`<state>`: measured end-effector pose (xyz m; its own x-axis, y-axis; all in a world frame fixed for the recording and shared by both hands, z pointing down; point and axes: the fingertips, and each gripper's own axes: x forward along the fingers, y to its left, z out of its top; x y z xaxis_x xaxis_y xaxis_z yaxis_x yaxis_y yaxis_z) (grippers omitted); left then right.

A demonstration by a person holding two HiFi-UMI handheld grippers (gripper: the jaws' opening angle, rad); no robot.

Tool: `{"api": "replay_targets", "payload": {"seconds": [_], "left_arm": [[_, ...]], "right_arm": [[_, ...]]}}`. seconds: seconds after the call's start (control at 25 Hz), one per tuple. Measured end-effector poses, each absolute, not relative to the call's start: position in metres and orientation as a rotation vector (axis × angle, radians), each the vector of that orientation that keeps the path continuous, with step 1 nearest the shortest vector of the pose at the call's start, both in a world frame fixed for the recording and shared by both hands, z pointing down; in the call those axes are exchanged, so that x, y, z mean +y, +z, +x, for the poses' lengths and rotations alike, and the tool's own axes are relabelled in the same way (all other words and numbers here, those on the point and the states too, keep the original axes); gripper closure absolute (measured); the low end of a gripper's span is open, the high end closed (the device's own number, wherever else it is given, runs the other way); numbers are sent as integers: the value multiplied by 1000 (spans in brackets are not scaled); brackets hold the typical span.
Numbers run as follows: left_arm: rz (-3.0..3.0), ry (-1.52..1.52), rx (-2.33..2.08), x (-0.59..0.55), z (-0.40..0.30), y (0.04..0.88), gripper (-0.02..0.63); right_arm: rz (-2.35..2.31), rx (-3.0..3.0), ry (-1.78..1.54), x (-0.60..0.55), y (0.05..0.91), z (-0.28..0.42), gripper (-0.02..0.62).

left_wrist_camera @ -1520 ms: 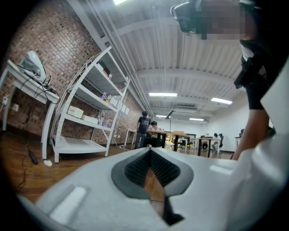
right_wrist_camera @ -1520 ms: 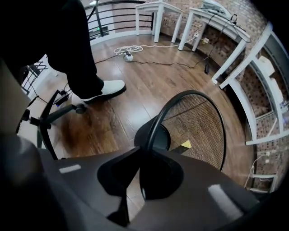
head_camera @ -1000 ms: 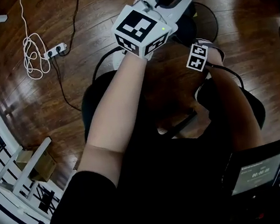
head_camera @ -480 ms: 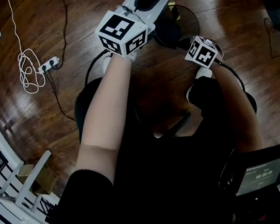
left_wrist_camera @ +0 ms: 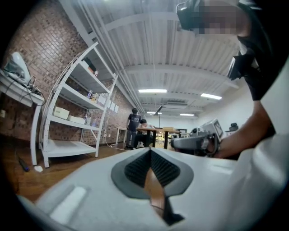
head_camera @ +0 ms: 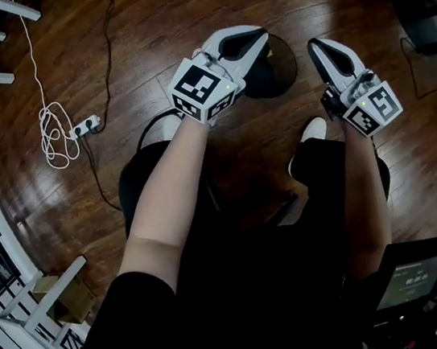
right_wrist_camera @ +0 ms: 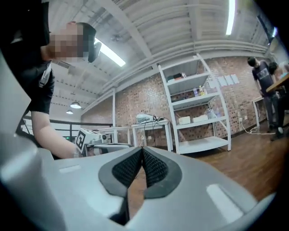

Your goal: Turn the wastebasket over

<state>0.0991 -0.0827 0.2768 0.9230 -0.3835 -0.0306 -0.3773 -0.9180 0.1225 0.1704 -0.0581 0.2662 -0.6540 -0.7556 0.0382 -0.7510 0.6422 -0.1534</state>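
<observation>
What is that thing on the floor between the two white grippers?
In the head view, a dark round wastebasket shows on the brown wooden floor between the left gripper and the right gripper.

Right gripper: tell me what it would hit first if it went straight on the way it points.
Nothing near. The right gripper, jaws shut and empty, points level across the room; the white table by the brick wall looks first in line, though depth is unclear.
</observation>
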Motion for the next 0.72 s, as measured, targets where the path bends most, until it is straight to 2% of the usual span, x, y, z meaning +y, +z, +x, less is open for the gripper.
{"api": "replay_targets", "payload": {"seconds": [0.4,0.72], "left_arm": [[3024,-34,-505,-62,113,276,604],[3015,-53,-513,-69,121,274,603]], "right_arm": [[-1195,2878,-90,-48,255,151,586],[-1228,2880,-112,-45,271,162,586]]}}
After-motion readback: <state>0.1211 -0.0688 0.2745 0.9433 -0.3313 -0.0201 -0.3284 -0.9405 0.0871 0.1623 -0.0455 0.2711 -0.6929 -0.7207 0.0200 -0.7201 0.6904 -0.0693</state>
